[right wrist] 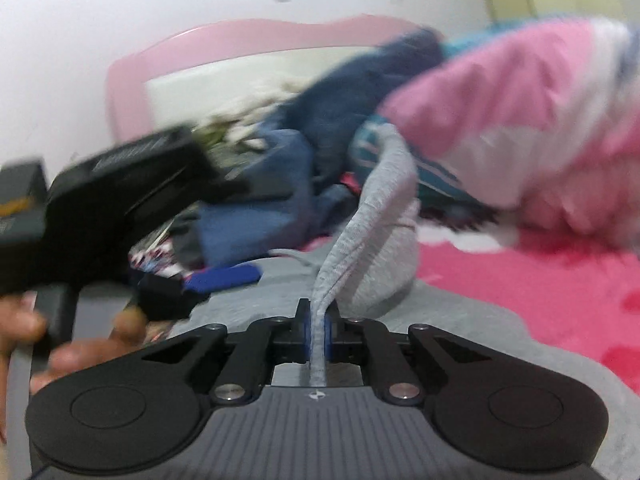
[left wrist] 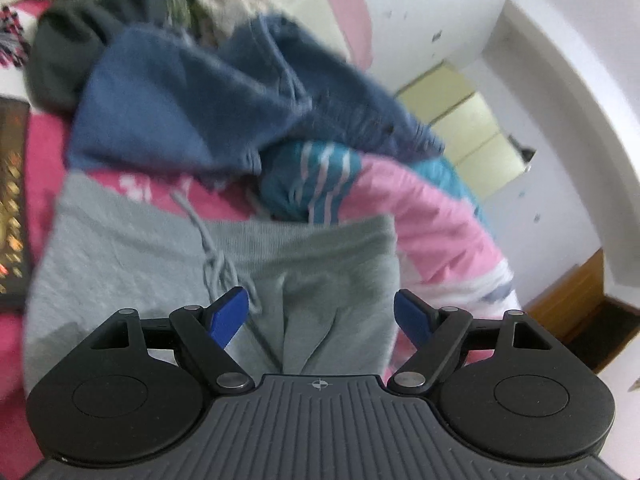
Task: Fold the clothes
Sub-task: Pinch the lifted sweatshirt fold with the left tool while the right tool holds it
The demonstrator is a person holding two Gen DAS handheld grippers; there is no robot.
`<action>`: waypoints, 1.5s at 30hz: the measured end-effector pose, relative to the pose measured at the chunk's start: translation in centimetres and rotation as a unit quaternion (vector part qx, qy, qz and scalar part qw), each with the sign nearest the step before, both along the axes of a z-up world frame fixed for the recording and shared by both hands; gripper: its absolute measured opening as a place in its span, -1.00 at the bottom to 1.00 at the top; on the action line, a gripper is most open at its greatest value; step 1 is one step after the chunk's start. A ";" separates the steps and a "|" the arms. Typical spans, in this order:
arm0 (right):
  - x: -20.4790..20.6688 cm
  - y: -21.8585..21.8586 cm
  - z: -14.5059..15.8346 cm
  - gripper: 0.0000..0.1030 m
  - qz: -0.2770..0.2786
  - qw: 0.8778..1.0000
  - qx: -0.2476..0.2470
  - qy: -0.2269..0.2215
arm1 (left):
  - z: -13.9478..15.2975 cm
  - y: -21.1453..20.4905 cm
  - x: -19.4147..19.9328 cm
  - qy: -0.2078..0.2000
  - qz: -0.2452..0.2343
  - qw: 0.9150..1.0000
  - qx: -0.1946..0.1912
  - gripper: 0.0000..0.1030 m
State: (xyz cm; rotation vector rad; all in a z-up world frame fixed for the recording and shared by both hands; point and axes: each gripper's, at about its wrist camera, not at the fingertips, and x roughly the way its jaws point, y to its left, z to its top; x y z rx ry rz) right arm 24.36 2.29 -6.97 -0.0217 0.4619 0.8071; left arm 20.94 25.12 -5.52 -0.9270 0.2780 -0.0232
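Observation:
Grey sweatpants (left wrist: 160, 256) lie spread on a pink bed cover, waistband and drawstring (left wrist: 212, 256) toward the far side. My left gripper (left wrist: 320, 312) hovers over them with its blue pads wide apart and nothing between them. In the right wrist view my right gripper (right wrist: 317, 334) is shut on a pulled-up fold of the grey sweatpants (right wrist: 372, 208), which rises in a ridge away from the jaws. The left gripper (right wrist: 224, 276) shows there too, at the left and blurred, held by a hand (right wrist: 24, 320).
A blue garment (left wrist: 192, 92), a teal striped one (left wrist: 316, 176) and a pink-and-white jacket (left wrist: 432, 224) are heaped beyond the sweatpants. A dark garment (left wrist: 64, 56) lies at the far left. The pink headboard (right wrist: 248, 36) and a white wall stand behind the bed cover (right wrist: 540, 276).

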 end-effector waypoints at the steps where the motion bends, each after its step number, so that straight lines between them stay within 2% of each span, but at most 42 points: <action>1: -0.7 0.6 -0.2 -0.87 0.009 1.000 -0.014 -0.012 | 0.0 0.4 -0.4 -0.007 0.004 1.000 -0.003 0.61; 4: -2.7 2.2 -0.9 -0.87 0.034 0.997 -0.055 -0.047 | -0.1 1.3 -1.1 -0.015 0.013 1.000 -0.006 0.70; 11: -6.5 3.7 -2.5 -0.87 0.071 0.983 -0.134 -0.106 | -0.8 1.8 -0.2 0.017 0.006 1.000 0.021 0.70; 14: -7.9 3.8 -2.9 -0.85 0.072 0.978 -0.153 -0.119 | -1.3 1.7 0.3 0.032 0.008 0.999 0.025 0.51; 17: -8.7 2.3 -2.0 -0.67 0.057 0.986 -0.116 -0.102 | -2.0 2.1 0.4 0.039 0.013 0.999 0.009 0.20; 18: -9.0 1.6 -1.7 -0.53 0.051 0.990 -0.097 -0.094 | -2.2 2.3 0.4 0.043 0.015 0.999 0.006 0.07; 19: -9.4 0.4 -1.0 -0.34 0.043 0.993 -0.068 -0.081 | -2.3 2.4 0.4 0.045 0.015 0.999 0.006 0.03; 21: -10.1 -2.6 0.0 -0.15 0.018 0.999 -0.010 -0.038 | -2.3 2.6 0.3 0.046 0.017 0.999 0.005 -0.10; 24: -10.1 -7.3 0.5 -0.12 -0.024 0.996 0.068 0.057 | -2.4 2.8 0.1 0.048 0.020 0.999 0.002 -0.25; 26: -9.8 -10.6 -0.2 -0.08 -0.063 0.981 0.119 0.138 | -2.4 2.7 0.1 0.052 0.023 0.998 0.003 -0.34; 27: -9.7 -12.5 -0.7 -0.04 -0.087 0.969 0.146 0.182 | -2.4 2.7 0.1 0.055 0.024 0.998 0.003 -0.35; 29: -10.1 -16.4 -2.1 -0.03 -0.157 0.933 0.200 0.256 | -2.4 2.7 0.2 0.060 0.027 0.998 0.002 -0.35; 31: -10.4 -19.9 -3.5 -0.02 -0.224 0.888 0.251 0.314 | -2.5 2.6 0.2 0.065 0.029 0.997 0.001 -0.35; 33: -10.6 -22.1 -4.7 -0.02 -0.260 0.851 0.302 0.341 | -2.4 2.5 0.2 0.067 0.026 0.997 0.003 -0.35; 36: -10.8 -24.3 -6.3 -0.02 -0.293 0.808 0.364 0.359 | -2.3 2.2 0.3 0.072 0.023 0.997 0.017 -0.34; 41: -9.6 -25.0 -7.2 -0.02 -0.303 0.773 0.411 0.376 | -2.2 1.6 0.4 0.080 0.017 0.996 0.047 -0.35; 43: -8.8 -25.0 -7.2 -0.01 -0.302 0.767 0.413 0.388 | -2.2 1.7 0.5 0.081 0.017 0.995 0.048 -0.35; 45: -8.0 -25.1 -6.9 0.00 -0.302 0.768 0.399 0.399 | -2.2 1.7 0.5 0.082 0.018 0.995 0.049 -0.36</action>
